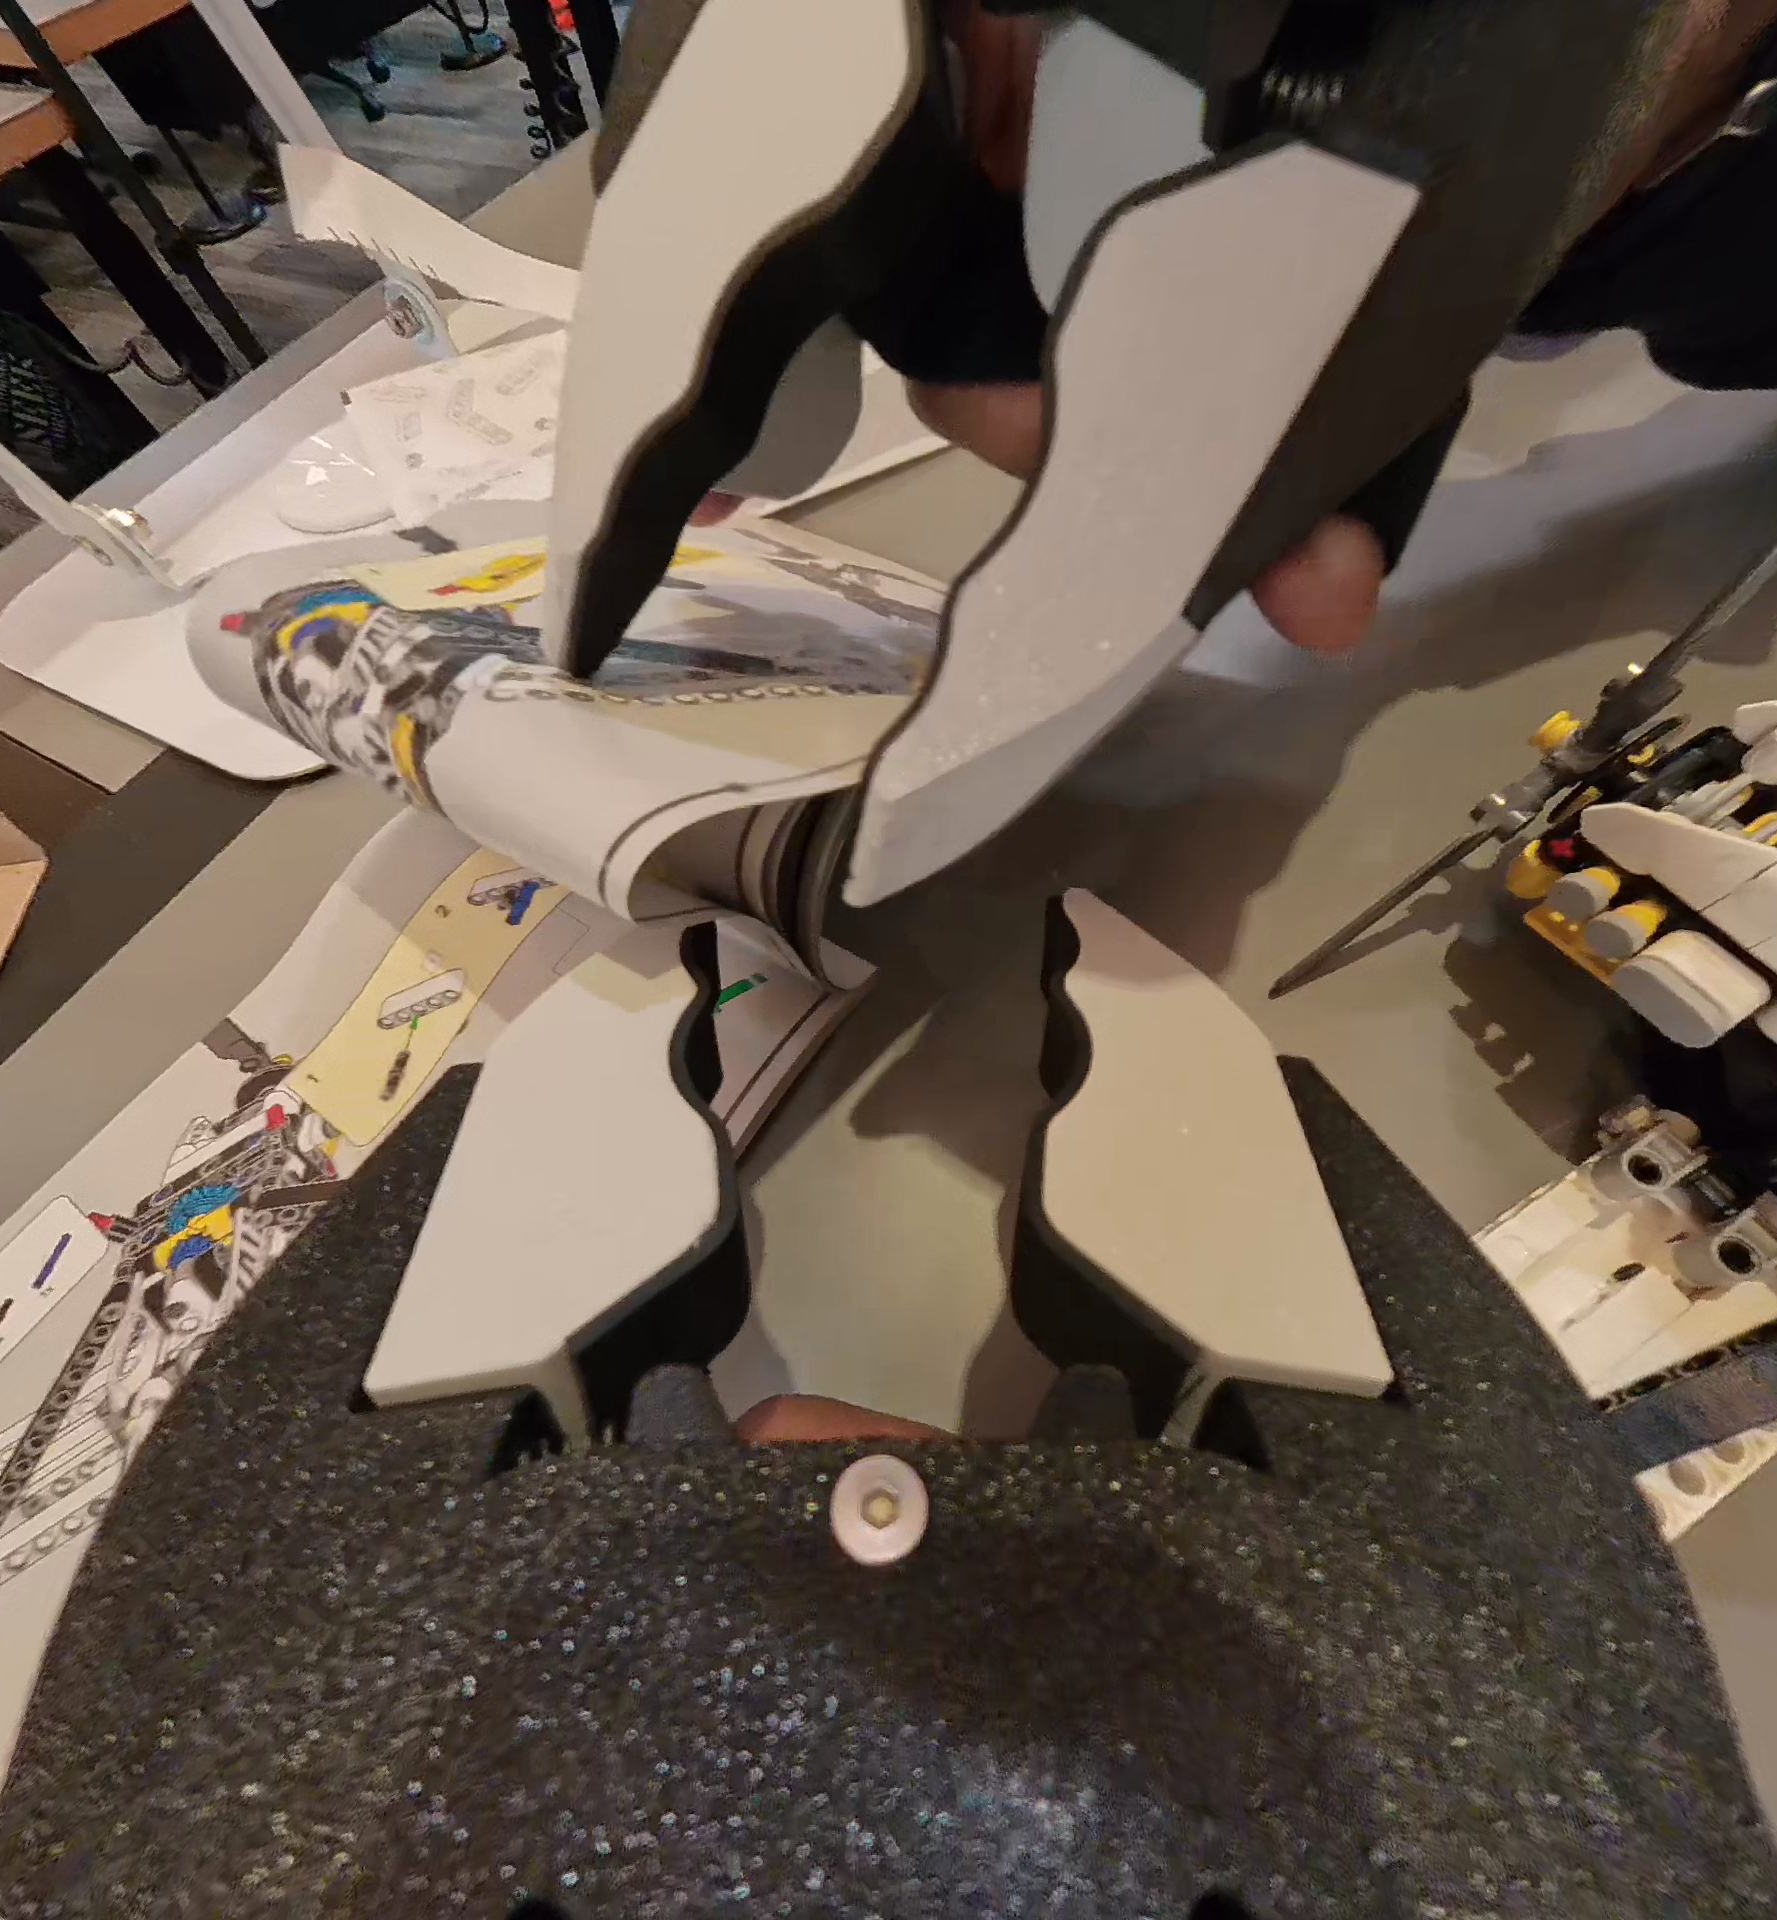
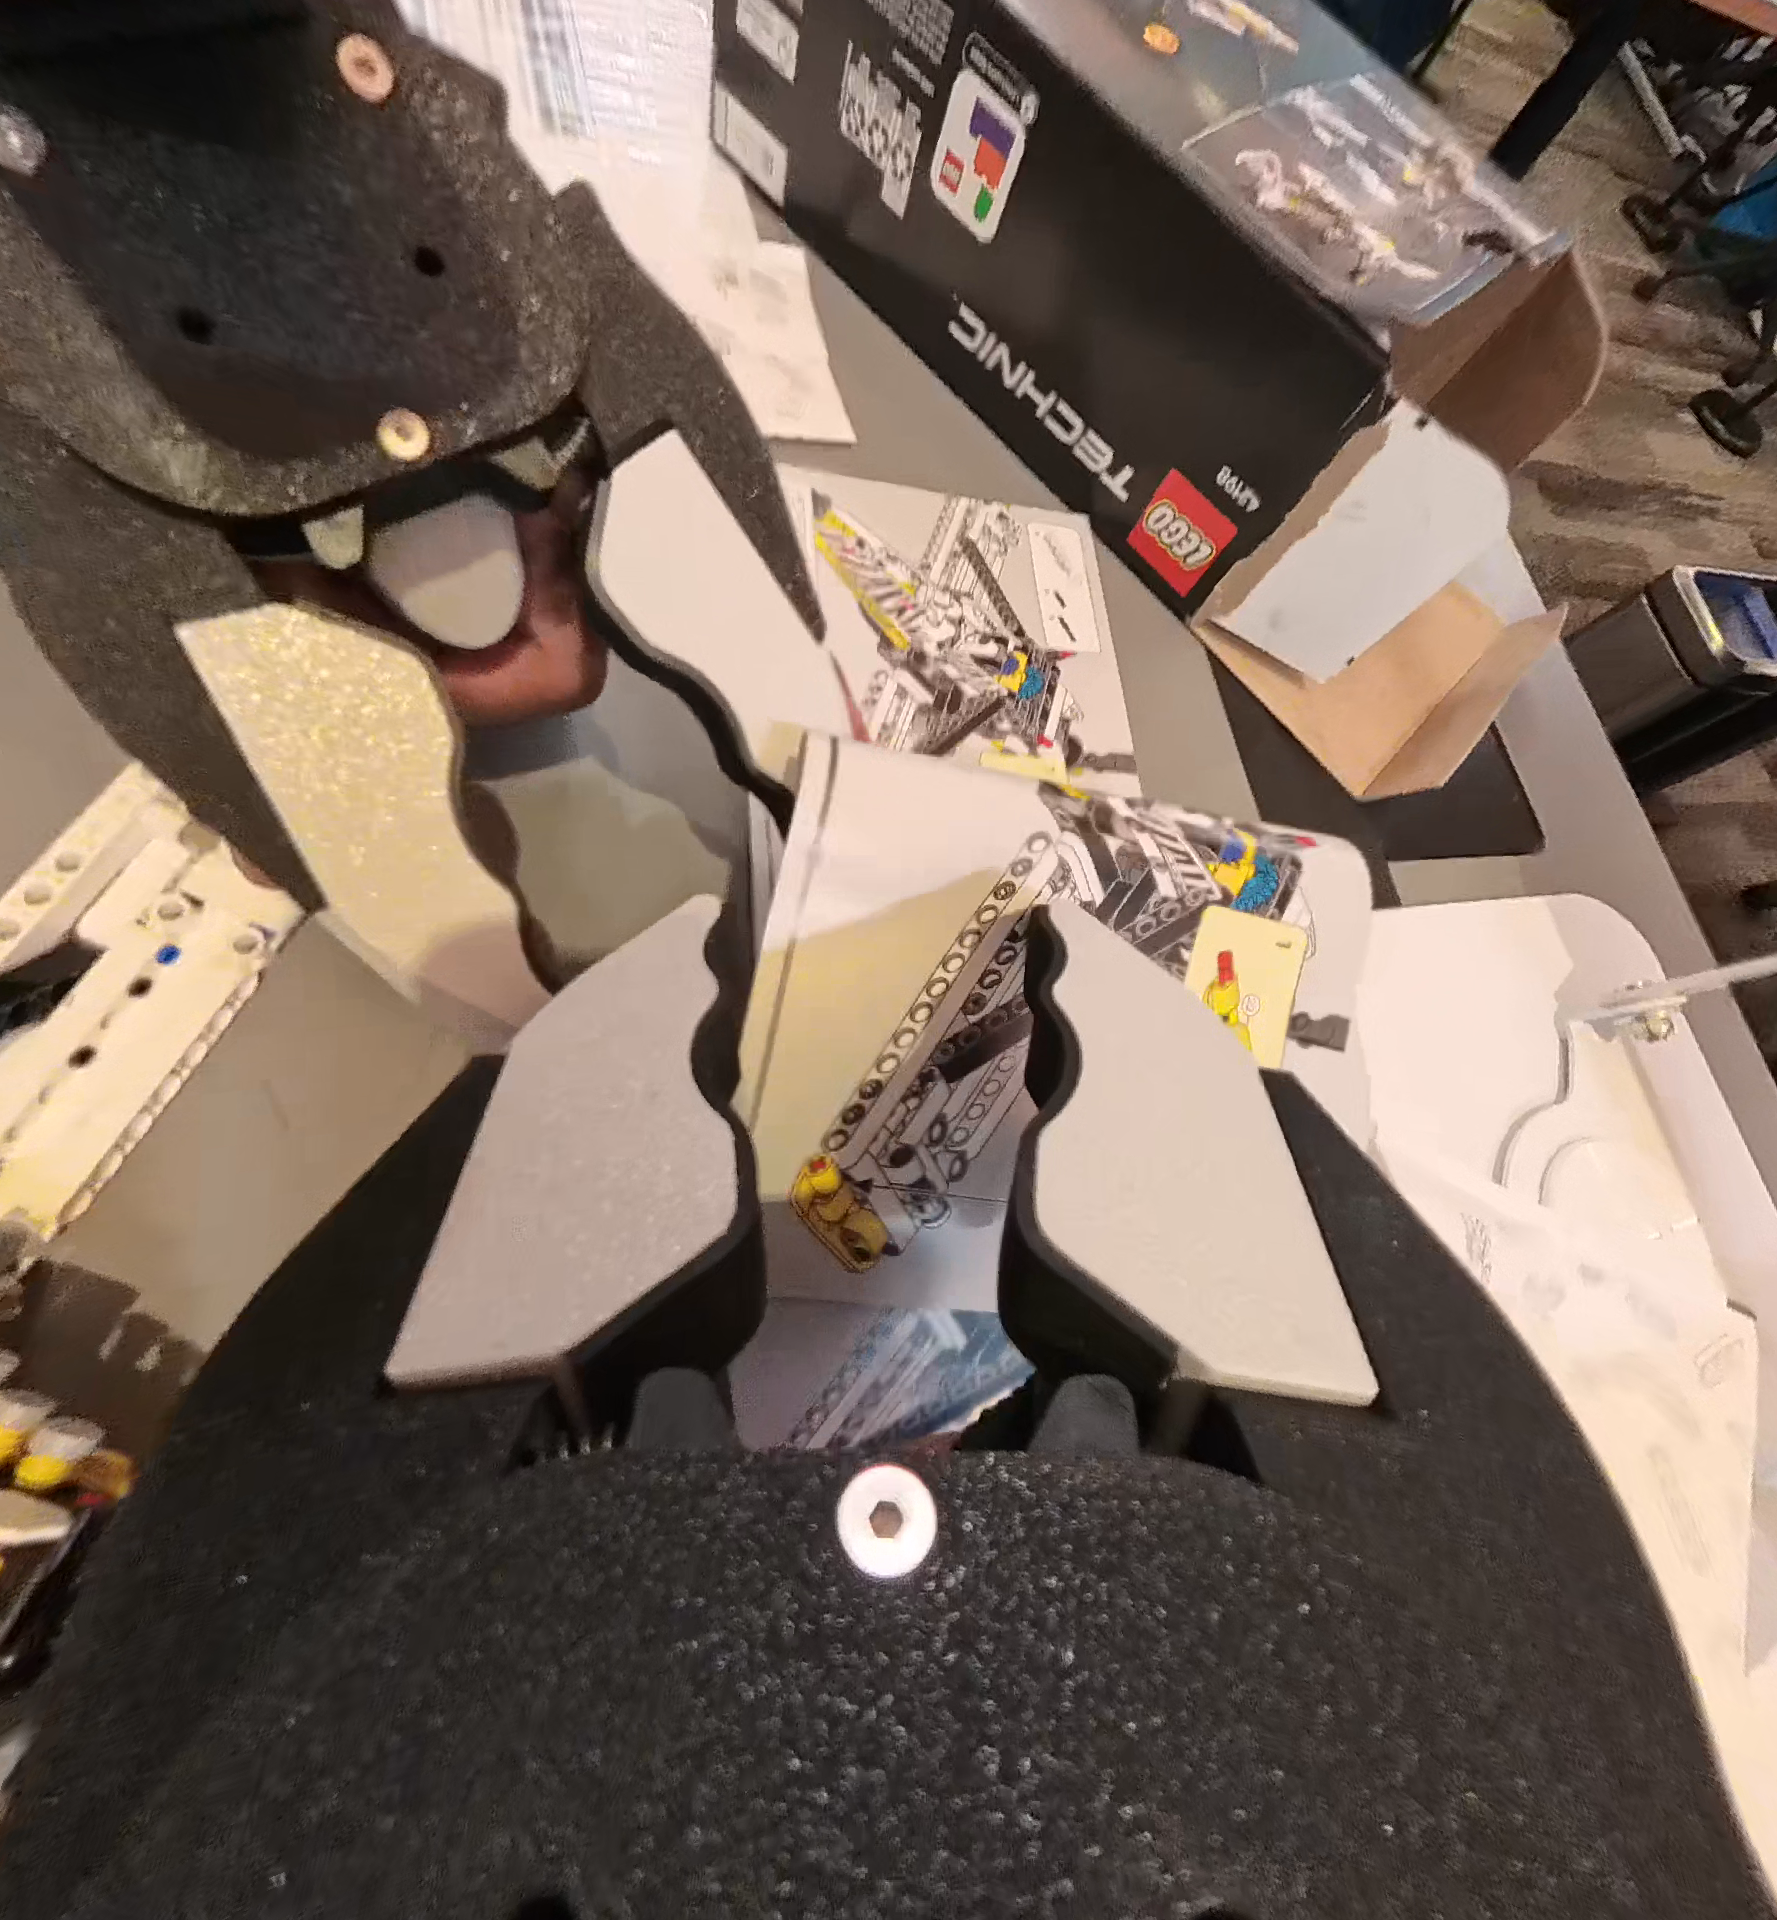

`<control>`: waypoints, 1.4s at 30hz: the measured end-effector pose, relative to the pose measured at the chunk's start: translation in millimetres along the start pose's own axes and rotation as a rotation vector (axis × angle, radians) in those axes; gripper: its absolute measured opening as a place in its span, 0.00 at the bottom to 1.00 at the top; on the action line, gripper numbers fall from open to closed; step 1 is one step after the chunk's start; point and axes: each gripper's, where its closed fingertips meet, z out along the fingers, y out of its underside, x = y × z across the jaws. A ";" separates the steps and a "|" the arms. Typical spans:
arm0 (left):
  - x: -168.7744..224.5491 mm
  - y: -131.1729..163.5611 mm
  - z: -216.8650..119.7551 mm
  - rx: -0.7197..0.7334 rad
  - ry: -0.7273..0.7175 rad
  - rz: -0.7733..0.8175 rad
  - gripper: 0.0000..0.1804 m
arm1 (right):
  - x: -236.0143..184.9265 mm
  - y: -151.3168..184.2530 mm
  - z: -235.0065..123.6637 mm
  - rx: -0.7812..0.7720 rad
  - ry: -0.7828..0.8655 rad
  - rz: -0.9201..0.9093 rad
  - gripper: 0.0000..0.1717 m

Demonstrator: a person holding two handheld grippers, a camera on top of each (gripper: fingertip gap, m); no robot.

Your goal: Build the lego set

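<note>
While hidden opposite, box (image 2: 1123, 260) shows rightward.

2 hand-held grippers (image 1: 879, 935) (image 2: 879, 945), 1 open instruction booklet (image 2: 894, 883), 1 black printed box (image 2: 1123, 343), 1 white and yellow brick model (image 1: 1694, 914), 1 white tray (image 2: 1642, 1143), 1 worktop (image 1: 1279, 1039).

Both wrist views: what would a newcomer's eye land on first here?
The instruction booklet, its pages bowed upward in mid-table, with the right gripper spread around the lifted pages. The left gripper hovers open at the booklet's near corner. A white, yellow and black brick-built model sits to one side, and a long black box lies behind the booklet.
</note>
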 end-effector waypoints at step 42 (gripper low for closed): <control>-86.8 54.1 -65.5 -0.044 -0.280 -0.312 0.29 | 26.2 57.0 -66.4 0.075 0.485 0.196 0.20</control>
